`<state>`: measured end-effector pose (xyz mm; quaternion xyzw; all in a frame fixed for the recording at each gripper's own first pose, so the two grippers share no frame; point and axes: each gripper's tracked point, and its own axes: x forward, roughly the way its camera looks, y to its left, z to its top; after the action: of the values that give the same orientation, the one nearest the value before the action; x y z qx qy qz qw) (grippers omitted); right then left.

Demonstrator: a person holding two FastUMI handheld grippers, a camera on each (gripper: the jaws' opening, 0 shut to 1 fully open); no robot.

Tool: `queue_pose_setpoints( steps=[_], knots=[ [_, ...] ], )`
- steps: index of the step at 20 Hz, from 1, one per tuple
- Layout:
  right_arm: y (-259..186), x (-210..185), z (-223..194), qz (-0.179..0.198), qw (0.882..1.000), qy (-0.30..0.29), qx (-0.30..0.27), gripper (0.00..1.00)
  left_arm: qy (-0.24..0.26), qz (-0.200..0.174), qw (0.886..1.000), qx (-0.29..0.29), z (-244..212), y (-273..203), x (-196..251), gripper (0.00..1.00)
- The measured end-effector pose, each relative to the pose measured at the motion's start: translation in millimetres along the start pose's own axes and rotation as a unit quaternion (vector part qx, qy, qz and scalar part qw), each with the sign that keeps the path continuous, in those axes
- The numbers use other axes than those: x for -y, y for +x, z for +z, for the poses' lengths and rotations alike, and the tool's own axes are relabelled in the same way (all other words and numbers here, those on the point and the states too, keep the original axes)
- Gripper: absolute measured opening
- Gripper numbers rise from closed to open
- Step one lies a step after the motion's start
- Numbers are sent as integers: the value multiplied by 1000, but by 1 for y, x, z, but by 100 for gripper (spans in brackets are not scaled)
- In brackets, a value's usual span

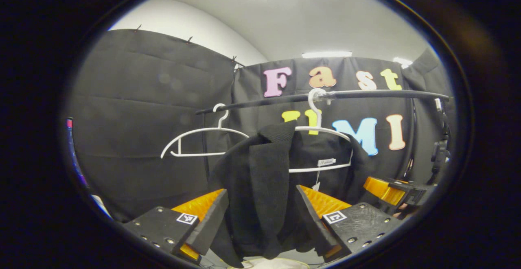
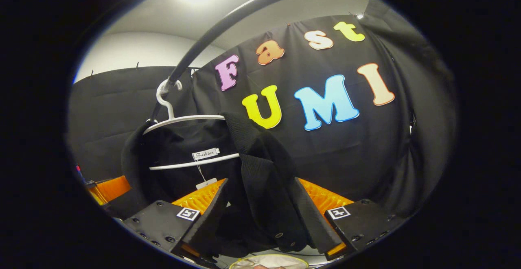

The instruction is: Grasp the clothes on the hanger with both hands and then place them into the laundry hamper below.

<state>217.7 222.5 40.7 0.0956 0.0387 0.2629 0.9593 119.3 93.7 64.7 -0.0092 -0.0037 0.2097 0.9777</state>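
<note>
The black knitted garment (image 1: 260, 179) hangs half off its white plastic hanger (image 1: 321, 130) on the dark rail (image 1: 366, 94); we have our left gripper (image 1: 260, 216) and right gripper (image 2: 260, 220) each partly closed, pinching fabric, ready to lift it free.

A black knit garment (image 1: 260, 179) droops from a white hanger (image 1: 321, 132) on the dark rail, its front edges gathered forward; the hamper's pale rim (image 2: 268, 261) shows below.

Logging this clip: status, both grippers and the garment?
Left gripper and right gripper each shut on black knit garment. Garment partly on white plastic hanger, which hangs from black rail. Empty white hanger alongside, not obstructing.
</note>
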Motion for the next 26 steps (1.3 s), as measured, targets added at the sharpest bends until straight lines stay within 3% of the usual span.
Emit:
queue_pose_setpoints(
  steps=[6,16,17,18,21,22,23,25,26],
  knots=[
    [51,-4,-14,38,999,11,-27,98,8,33,999,-16,-9,19,1,95],
    [94,3,-15,41,999,13,-27,98,-27,94,994,-56,-33,62,-11,95],
    [96,3,-13,47,999,13,-20,92,-25,98,993,-58,-35,64,-11,96],
    [97,2,-12,51,998,12,-16,96,-21,98,993,-57,-34,67,-10,96],
    [101,-1,-19,62,998,-3,-22,97,-7,101,994,-46,-27,71,-9,92],
    [103,-2,-20,65,998,-4,-24,85,-1,103,994,-44,-26,74,-10,92],
    [104,-3,-21,68,997,-3,-26,80,6,113,993,-41,-24,74,-14,92],
    [106,-6,-25,78,996,-4,-33,84,7,112,993,-44,-25,79,-12,65],
    [104,-7,-26,89,995,-2,-39,77,11,108,993,-45,-25,79,-10,65]
  ],
)
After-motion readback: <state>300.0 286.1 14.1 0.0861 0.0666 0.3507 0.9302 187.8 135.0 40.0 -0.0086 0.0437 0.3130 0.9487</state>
